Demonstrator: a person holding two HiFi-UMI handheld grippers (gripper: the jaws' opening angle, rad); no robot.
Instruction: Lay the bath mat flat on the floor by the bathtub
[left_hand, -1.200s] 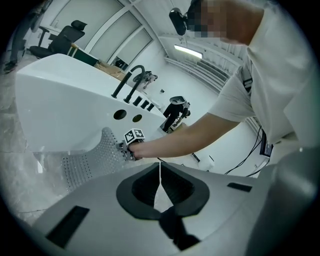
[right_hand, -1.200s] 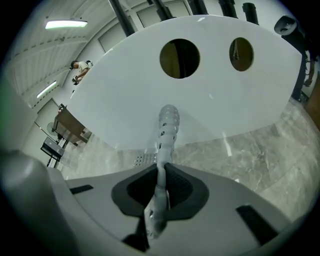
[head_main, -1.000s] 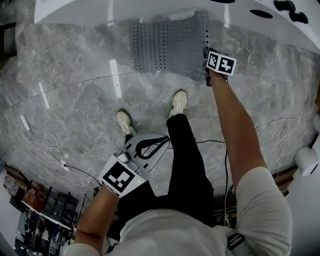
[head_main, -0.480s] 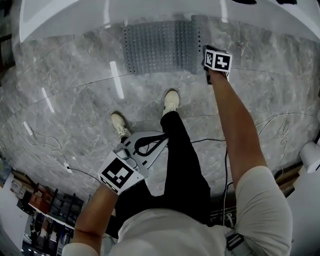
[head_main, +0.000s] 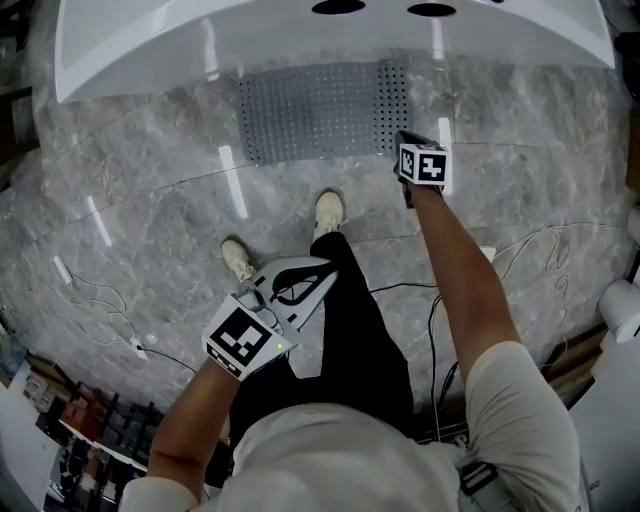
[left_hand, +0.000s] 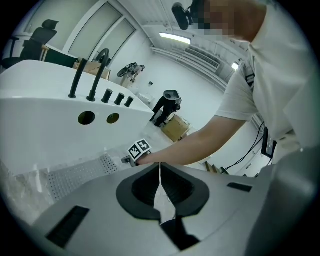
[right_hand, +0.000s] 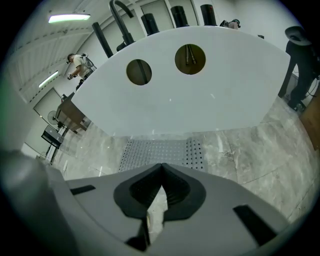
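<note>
The grey perforated bath mat (head_main: 320, 110) lies flat on the marble floor, right against the white bathtub (head_main: 150, 50). My right gripper (head_main: 402, 142) hovers just off the mat's front right corner, shut with nothing in it. In the right gripper view the mat (right_hand: 160, 152) lies just beyond the closed right gripper (right_hand: 161, 167), below the bathtub's (right_hand: 200, 95) wall. My left gripper (head_main: 318, 277) is held back by the person's thigh, shut and empty. In the left gripper view the mat (left_hand: 75, 175) shows at the left, past the closed left gripper (left_hand: 160, 165).
The person's two shoes (head_main: 328, 212) stand on the floor just in front of the mat. Thin cables (head_main: 100, 300) trail across the floor at left and right. A white cylinder (head_main: 622, 310) stands at the right edge. Shelves (head_main: 70, 440) fill the lower left corner.
The mat's right edge was raised and folded at my right gripper; now it lies flat and the gripper has drawn back off it. The left gripper barely moved.
</note>
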